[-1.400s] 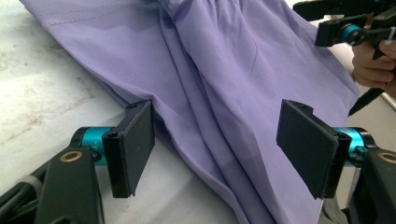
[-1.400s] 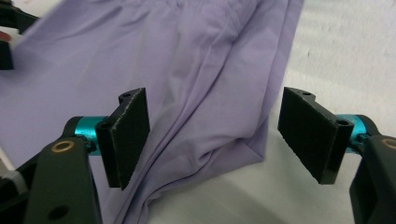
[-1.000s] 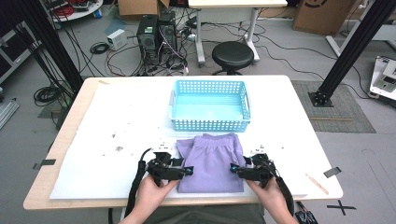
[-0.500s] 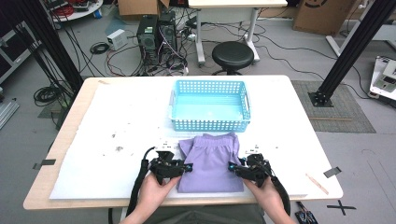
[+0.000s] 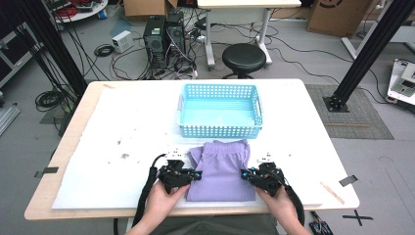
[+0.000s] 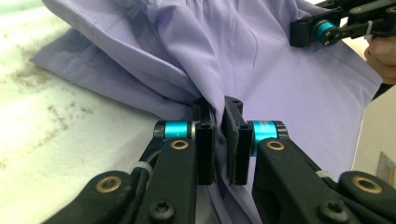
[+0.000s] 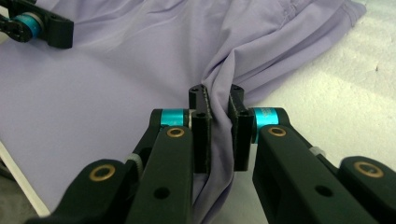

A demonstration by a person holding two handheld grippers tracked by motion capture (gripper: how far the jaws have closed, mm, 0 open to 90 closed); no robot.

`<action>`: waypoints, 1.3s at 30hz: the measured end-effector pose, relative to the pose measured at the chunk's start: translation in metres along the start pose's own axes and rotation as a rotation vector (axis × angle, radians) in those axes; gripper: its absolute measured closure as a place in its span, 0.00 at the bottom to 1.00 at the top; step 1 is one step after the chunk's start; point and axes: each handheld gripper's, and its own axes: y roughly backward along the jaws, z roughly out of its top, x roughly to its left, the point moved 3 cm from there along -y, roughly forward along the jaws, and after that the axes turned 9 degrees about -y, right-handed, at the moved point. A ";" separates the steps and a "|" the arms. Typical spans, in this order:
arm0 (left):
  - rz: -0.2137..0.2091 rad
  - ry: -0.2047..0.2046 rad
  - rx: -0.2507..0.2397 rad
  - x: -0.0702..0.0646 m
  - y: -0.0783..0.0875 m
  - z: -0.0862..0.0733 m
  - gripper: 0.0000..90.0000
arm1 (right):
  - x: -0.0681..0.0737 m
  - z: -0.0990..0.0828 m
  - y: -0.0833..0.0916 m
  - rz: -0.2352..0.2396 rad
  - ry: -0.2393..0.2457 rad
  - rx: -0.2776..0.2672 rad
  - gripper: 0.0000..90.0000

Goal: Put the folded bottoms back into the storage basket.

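Both tongs, left and right, are clamped on the lilac garment's side edges (lower centre); next likely lifting together.

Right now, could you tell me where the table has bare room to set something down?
The white mat lies bare left of the blue basket, though speckled with crumbs, and right of it. The near middle is crowded: the purple garment lies between left gripper and right gripper.

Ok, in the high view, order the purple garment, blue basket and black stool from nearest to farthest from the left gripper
1. Purple fabric garment, pinched by the left gripper at its left edge.
2. Light blue plastic lattice basket, beyond the garment.
3. Round black stool, on the floor past the table.
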 end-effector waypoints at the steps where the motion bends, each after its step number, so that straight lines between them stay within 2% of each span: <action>1: -0.005 -0.004 -0.002 0.000 0.000 0.000 0.94 | 0.000 0.000 0.000 0.001 0.002 -0.008 0.92; 6: -0.014 -0.005 -0.006 0.001 0.001 0.000 0.94 | -0.002 0.001 0.003 0.027 -0.019 -0.023 0.93; 9: -0.024 -0.013 -0.025 -0.001 0.005 0.002 0.94 | -0.001 0.002 0.006 0.036 -0.021 -0.037 0.93; 16: -0.036 -0.015 -0.057 -0.002 0.013 0.007 0.94 | 0.003 0.007 0.016 0.064 -0.012 -0.083 0.93; 21: -0.040 -0.042 -0.079 -0.006 0.021 0.015 0.94 | 0.008 0.015 0.029 0.088 0.001 -0.125 0.93; 24: -0.048 -0.071 -0.106 -0.009 0.032 0.027 0.94 | 0.011 0.021 0.036 0.102 0.008 -0.144 0.93; 27: -0.054 -0.080 -0.117 -0.009 0.037 0.033 0.94 | 0.013 0.025 0.041 0.108 0.016 -0.160 0.93; 28: -0.058 -0.087 -0.137 -0.008 0.043 0.041 0.94 | 0.015 0.031 0.045 0.112 0.022 -0.167 0.93; 32: -0.051 -0.111 -0.166 -0.006 0.053 0.056 0.94 | 0.018 0.042 0.052 0.121 0.035 -0.193 0.93; 33: -0.048 -0.119 -0.177 -0.005 0.056 0.061 0.94 | 0.018 0.047 0.055 0.125 0.033 -0.201 0.93; 34: -0.040 -0.127 -0.197 -0.003 0.062 0.074 0.94 | 0.019 0.058 0.059 0.128 0.038 -0.220 0.93; 35: -0.040 -0.127 -0.197 -0.003 0.062 0.074 0.94 | 0.019 0.058 0.059 0.128 0.038 -0.220 0.93; 36: -0.034 -0.132 -0.209 -0.001 0.065 0.081 0.94 | 0.019 0.064 0.061 0.130 0.042 -0.229 0.93; 37: -0.029 -0.135 -0.215 0.000 0.067 0.086 0.94 | 0.020 0.076 0.065 0.128 0.051 -0.245 0.93; 38: -0.021 -0.141 -0.228 0.003 0.073 0.099 0.94 | 0.021 0.083 0.067 0.127 0.052 -0.250 0.93; 39: -0.021 -0.141 -0.228 0.003 0.073 0.099 0.94 | 0.021 0.083 0.067 0.127 0.052 -0.250 0.93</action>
